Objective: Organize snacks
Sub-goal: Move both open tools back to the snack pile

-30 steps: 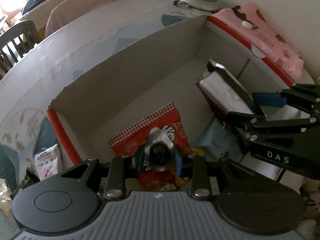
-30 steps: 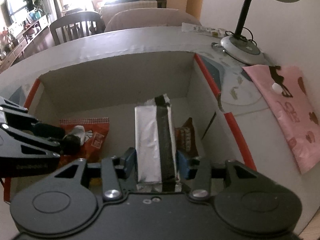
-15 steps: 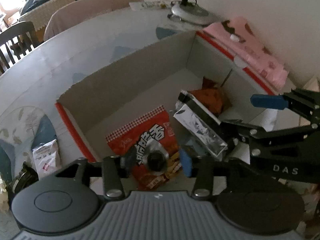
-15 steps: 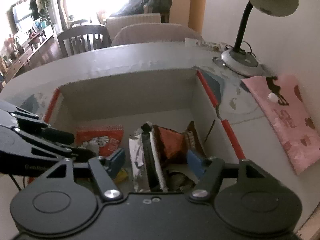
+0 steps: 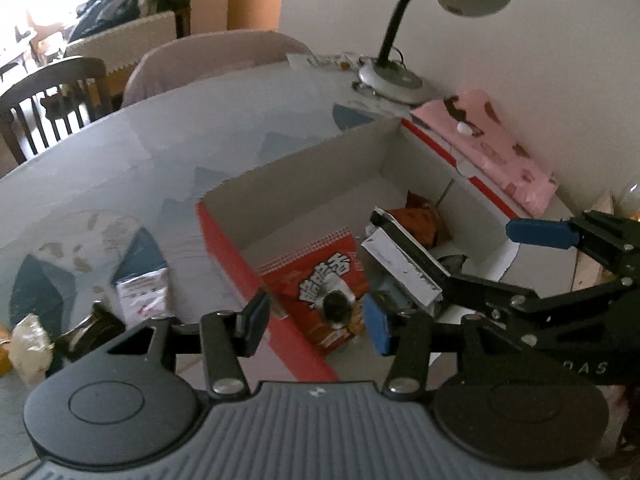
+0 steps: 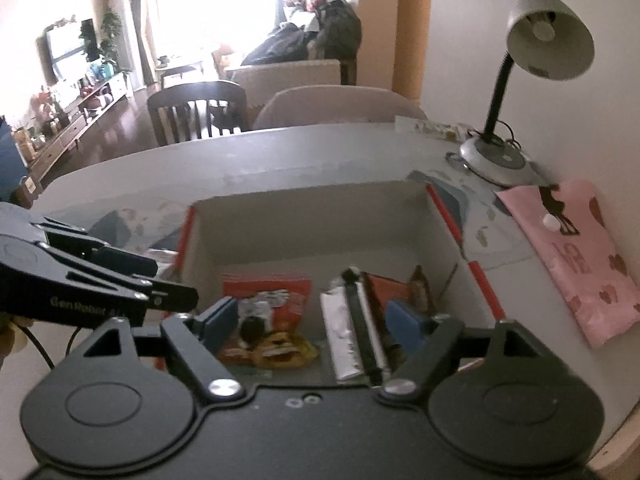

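An open cardboard box [image 5: 312, 168] [image 6: 312, 216] with red edges stands on the table. Inside lie a red snack bag [image 5: 320, 276] [image 6: 272, 300], a silver pack with a black stripe [image 5: 404, 268] [image 6: 352, 320] and an orange-brown bag [image 5: 416, 220] [image 6: 384, 284]. My left gripper [image 5: 316, 320] is open and empty above the box's near left edge. My right gripper [image 6: 312, 320] is open and empty above the box, over the silver pack; it also shows in the left wrist view [image 5: 492, 264].
A small white packet [image 5: 142, 292] and other loose snacks [image 5: 28, 344] lie on the table left of the box. A desk lamp [image 6: 500, 152] and a pink pouch [image 6: 576, 256] stand to the right by the wall. Chairs are beyond the table.
Both grippers opened and let go: the red bag and the silver pack now lie in the box. Both grippers have pulled up and back from the box.
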A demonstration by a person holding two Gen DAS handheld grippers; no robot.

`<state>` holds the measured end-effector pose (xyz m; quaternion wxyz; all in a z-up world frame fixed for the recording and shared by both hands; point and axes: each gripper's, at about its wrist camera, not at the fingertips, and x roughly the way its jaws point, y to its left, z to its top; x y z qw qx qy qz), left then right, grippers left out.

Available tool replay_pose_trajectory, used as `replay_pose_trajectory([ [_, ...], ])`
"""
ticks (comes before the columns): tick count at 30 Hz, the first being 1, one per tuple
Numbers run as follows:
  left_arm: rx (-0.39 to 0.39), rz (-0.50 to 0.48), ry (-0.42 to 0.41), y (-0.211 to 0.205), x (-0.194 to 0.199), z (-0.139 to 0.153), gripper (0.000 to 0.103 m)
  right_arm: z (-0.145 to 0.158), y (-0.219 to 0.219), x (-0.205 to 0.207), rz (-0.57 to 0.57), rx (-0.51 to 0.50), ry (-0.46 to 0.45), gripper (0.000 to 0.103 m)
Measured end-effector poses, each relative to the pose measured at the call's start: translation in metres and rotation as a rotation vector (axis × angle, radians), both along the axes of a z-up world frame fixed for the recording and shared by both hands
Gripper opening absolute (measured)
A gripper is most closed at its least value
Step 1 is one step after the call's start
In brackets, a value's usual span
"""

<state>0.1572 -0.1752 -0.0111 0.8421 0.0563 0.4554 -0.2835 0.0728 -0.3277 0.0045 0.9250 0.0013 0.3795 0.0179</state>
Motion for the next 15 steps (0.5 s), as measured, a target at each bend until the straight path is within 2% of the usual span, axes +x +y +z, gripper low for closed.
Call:
replay_pose_trajectory([
  [4, -0.009, 0.034, -0.032, 0.026, -0.011, 0.010, 0.055, 0.006, 0.023, -0.006, 0.029, -0.003, -0.020, 0.087],
  [11, -0.020, 0.107, -0.069, 0.086, -0.030, 0.019, 0.058, 0.013, 0.067, -0.012, 0.097, 0.018, -0.046, 0.094],
  [13, -0.017, 0.126, -0.074, 0.102, -0.036, 0.018, 0.064, 0.013, 0.080, -0.013, 0.117, 0.021, -0.046, 0.095],
  [15, -0.015, 0.140, -0.078, 0.116, -0.042, 0.016, 0.066, 0.011, 0.093, -0.013, 0.133, 0.027, -0.043, 0.098],
])
